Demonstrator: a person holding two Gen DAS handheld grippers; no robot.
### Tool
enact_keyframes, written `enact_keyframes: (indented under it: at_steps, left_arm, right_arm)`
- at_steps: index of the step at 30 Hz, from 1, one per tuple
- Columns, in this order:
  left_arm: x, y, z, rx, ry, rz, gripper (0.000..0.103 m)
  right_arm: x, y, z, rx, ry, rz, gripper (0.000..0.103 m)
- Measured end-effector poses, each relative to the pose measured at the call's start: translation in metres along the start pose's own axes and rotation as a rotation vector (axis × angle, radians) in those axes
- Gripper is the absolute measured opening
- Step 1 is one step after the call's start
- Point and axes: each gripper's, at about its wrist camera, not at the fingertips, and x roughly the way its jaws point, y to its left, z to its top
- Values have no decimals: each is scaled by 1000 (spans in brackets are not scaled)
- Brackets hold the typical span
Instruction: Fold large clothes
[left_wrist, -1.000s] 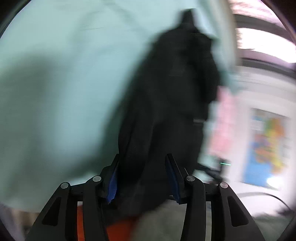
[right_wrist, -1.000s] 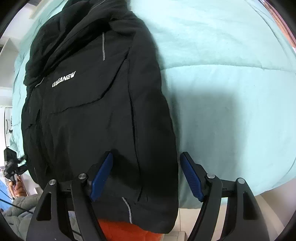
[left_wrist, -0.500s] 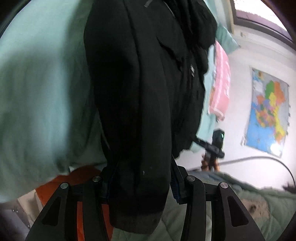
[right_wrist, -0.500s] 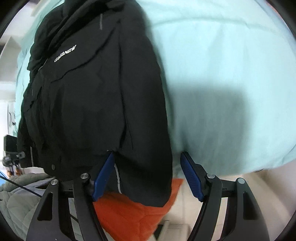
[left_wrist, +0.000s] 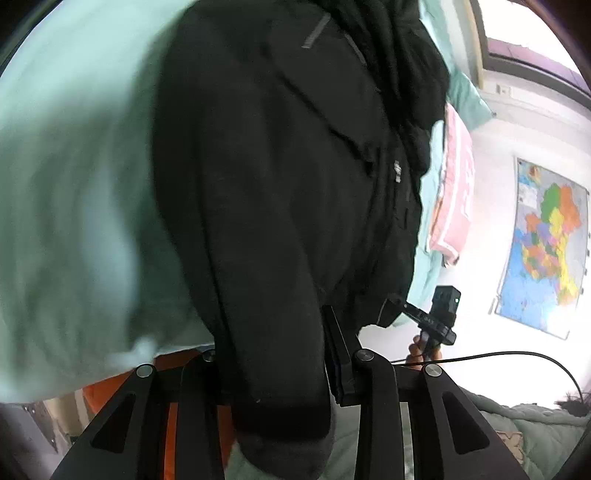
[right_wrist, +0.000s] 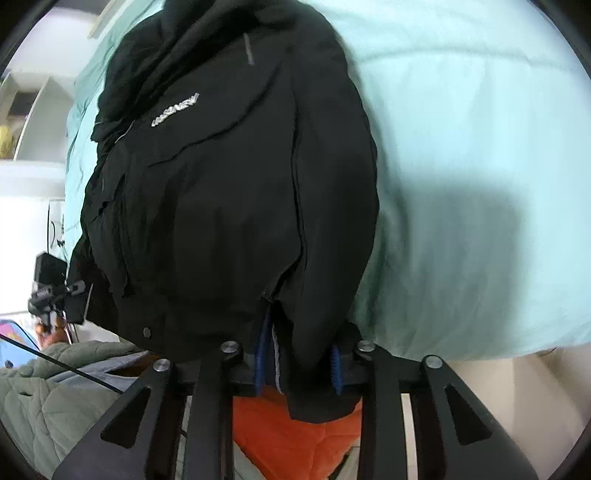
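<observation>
bed: mint green duvet fills most of both views, pale wall and a colourful map poster off to the right in the left wrist view
jacket: black jacket lies lengthwise on the duvet, hood end far, hem end near and hanging off the bed edge. white logo on the chest
left tongs: left gripper is closed down on a sleeve cuff, cloth bunched thick between the fingers
right tongs: right gripper is pinched in on the hem corner, blue pads squeezing the fabric, only a narrow gap
risk: both grips look like they've got just the edge of a heavy jacket, so i'd guess a fast swing could pull the cloth out. left view is blurry, so that hand seems to be moving quick. the sleeve could also twist and leave the fold lumpy
around: orange bedding under the near edge, grey-green quilt lower left, pink cloth hanging by the wall
in the way: small camera on a stand sits just beside the bed on the left gripper's side, with a cable trailing near it. a wide sweep might snag either
</observation>
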Motion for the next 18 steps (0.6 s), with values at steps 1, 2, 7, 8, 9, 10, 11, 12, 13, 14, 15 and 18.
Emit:
enact_keyframes:
  at_steps: [1, 2, 7, 8, 9, 10, 11, 12, 13, 14, 15, 18]
  left_arm:
    - [1, 1, -1, -10, -8, 6, 34]
    - [0, 2, -3, -15, -15, 15, 34]
    - [-2, -13, -1, 13, -77, 74, 20]
    - [-5, -16, 2, 20, -94, 71, 16]
    - [-9, -22, 5, 26, -115, 58, 16]
    - [-16, -31, 7, 39, -146, 43, 16]
    - [-22, -42, 11, 56, -177, 32, 16]
    - [-27, -50, 14, 70, -198, 18, 16]
    - [-32, -63, 21, 92, -229, 1, 16]
    - [-34, -71, 26, 105, -249, -5, 16]
    - [-41, -86, 36, 125, -288, -30, 16]
    - [-60, -112, 58, 172, -362, -90, 16]
  right_arm:
    - [2, -3, -1, 8, 3, 9, 39]
    - [9, -5, -1, 15, 7, 11, 40]
    - [29, -4, 3, 30, 46, 21, 43]
    - [29, -1, 4, 27, 42, 19, 39]
    - [24, 3, 6, 22, 22, 37, 23]
    - [16, 6, 7, 17, 3, 61, 20]
    - [6, 10, 10, 13, -23, 84, 20]
    - [-5, 15, 13, 5, -56, 92, 20]
    - [-15, 20, 19, 0, -87, 112, 20]
    - [-27, 26, 28, -2, -124, 146, 20]
    - [-35, 30, 36, -5, -150, 169, 20]
    - [-64, 51, 68, -36, -234, 231, 20]
